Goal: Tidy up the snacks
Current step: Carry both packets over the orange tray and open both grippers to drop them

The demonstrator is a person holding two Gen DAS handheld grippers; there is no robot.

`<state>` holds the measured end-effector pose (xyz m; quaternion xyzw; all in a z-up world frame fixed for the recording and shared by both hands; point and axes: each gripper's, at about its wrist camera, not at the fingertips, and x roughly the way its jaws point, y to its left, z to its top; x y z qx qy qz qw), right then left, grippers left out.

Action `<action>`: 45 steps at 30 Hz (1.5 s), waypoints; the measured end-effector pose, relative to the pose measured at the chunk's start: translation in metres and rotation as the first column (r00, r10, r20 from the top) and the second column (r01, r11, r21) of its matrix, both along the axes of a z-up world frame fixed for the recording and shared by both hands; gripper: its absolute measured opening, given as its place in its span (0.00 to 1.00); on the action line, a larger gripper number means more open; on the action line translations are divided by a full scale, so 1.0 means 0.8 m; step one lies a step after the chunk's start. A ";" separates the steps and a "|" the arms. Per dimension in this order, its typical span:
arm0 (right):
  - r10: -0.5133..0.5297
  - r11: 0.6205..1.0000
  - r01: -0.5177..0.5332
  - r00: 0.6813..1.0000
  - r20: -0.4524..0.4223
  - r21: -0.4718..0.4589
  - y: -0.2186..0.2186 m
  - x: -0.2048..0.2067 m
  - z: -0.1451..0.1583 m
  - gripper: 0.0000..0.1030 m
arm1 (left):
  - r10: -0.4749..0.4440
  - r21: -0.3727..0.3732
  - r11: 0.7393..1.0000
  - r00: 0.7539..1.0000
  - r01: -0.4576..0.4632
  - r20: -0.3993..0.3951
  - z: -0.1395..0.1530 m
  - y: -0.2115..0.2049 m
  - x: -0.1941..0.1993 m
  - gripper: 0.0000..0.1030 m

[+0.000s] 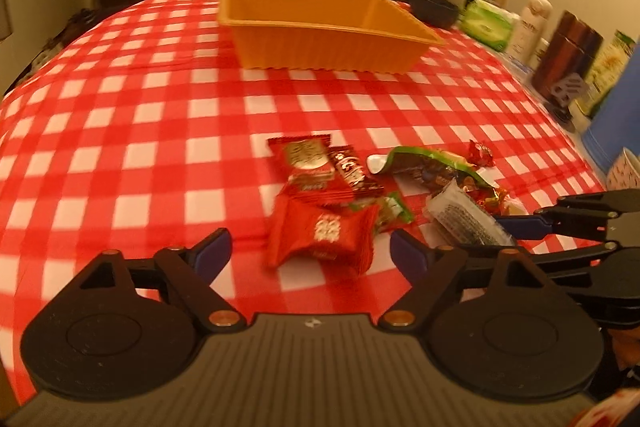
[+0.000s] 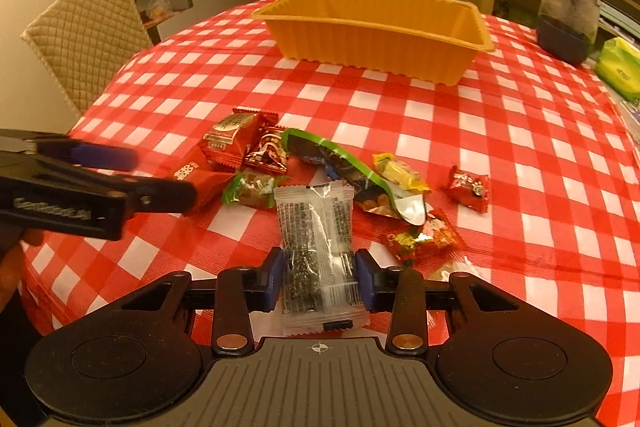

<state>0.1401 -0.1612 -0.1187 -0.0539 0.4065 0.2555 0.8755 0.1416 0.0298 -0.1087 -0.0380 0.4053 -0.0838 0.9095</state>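
An orange plastic basket (image 1: 320,39) (image 2: 380,31) stands empty at the far side of the table. A pile of wrapped snacks lies in front of it. My left gripper (image 1: 310,251) is open just before a red packet (image 1: 324,239). My right gripper (image 2: 320,279) is shut on a clear packet with dark contents (image 2: 316,251), which also shows in the left wrist view (image 1: 464,215). A green-edged packet (image 2: 352,171), a red wafer packet (image 2: 230,139) and a small red candy (image 2: 468,187) lie among the pile.
A red and white checked cloth (image 1: 120,131) covers the table. A dark jar (image 2: 568,23), a green tissue pack (image 2: 620,67), bottles (image 1: 528,27) and tins (image 1: 568,51) stand along the right edge. Padded chairs (image 2: 84,39) stand at the far and left sides.
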 end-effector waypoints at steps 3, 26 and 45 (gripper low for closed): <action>-0.010 1.000 0.010 1.000 0.002 0.001 -0.003 0.000 0.001 0.38 | -0.029 0.024 0.999 1.000 0.030 -0.007 -0.005 -0.009 0.011 0.68; -0.109 0.991 0.100 0.988 0.108 0.086 -0.007 0.010 0.053 0.37 | -0.010 0.049 0.999 0.999 0.008 0.045 0.048 -0.011 0.011 0.39; -0.285 0.950 0.247 0.934 0.214 0.188 0.010 0.188 0.128 0.38 | 0.038 -0.025 0.999 0.980 -0.034 0.194 0.103 0.015 0.202 0.39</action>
